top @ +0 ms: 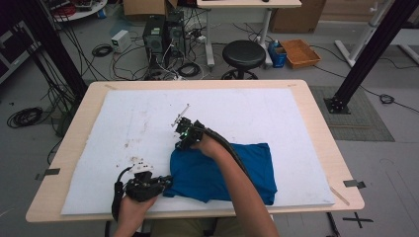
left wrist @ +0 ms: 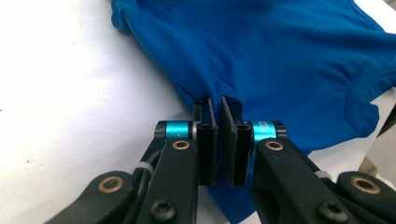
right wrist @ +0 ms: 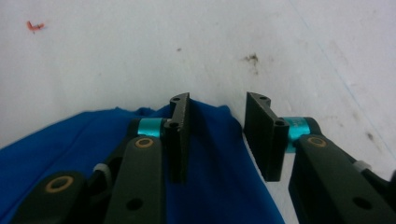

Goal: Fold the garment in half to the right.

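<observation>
1. The table (top: pixel 316 128) has a light wood top with rounded corners; a white board (top: pixel 148 123) with dark specks covers most of it.
2. The floor (top: pixel 390 148) is grey; a dark mat (top: pixel 365 118) lies right of the table.
3. A black round stool (top: pixel 243 53) stands just beyond the table's far edge.
4. Two dark computer towers (top: pixel 163 34) stand on the floor at upper left, with loose cables (top: pixel 123 59) spread around them.
5. An orange tray (top: pixel 300 52) and a blue box (top: pixel 277 53) sit right of the stool.
6. Black frame posts (top: pixel 373 49) rise at both sides.
7. A second, white-legged desk (top: pixel 247 5) stands at the rear.
</observation>
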`<state>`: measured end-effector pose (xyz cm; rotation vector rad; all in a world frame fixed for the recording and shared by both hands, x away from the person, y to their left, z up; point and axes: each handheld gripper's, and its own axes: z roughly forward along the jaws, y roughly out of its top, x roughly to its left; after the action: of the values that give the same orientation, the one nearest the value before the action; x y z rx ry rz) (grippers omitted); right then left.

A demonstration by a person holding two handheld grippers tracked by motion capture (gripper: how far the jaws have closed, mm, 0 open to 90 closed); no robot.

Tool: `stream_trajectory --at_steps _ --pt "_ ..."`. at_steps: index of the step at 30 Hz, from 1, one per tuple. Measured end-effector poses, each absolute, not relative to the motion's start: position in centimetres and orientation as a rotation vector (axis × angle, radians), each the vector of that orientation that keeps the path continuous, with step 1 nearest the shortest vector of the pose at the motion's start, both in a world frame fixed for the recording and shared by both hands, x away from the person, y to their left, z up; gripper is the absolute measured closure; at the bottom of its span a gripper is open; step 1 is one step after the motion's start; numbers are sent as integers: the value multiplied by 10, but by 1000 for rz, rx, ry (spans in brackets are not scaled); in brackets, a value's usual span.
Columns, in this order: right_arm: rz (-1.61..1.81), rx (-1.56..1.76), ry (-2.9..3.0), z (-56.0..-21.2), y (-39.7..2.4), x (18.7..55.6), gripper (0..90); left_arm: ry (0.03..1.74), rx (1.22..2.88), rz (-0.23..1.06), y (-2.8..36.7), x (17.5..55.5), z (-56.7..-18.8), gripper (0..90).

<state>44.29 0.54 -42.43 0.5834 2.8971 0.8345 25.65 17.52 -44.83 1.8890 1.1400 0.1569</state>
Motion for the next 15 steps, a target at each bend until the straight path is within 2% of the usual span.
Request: stream_trajectory --at_steps 3,6,15 --pt "826 505 2883 -421 4 439 871 1128 1870 132 175 257 -447 850" --pt "970 506 2827 -412 -4 438 873 1068 1815 87 174 255 -438 850" --pt "1314 589 2694 -383 -62 429 872 895 1707 -48 141 264 -407 849"
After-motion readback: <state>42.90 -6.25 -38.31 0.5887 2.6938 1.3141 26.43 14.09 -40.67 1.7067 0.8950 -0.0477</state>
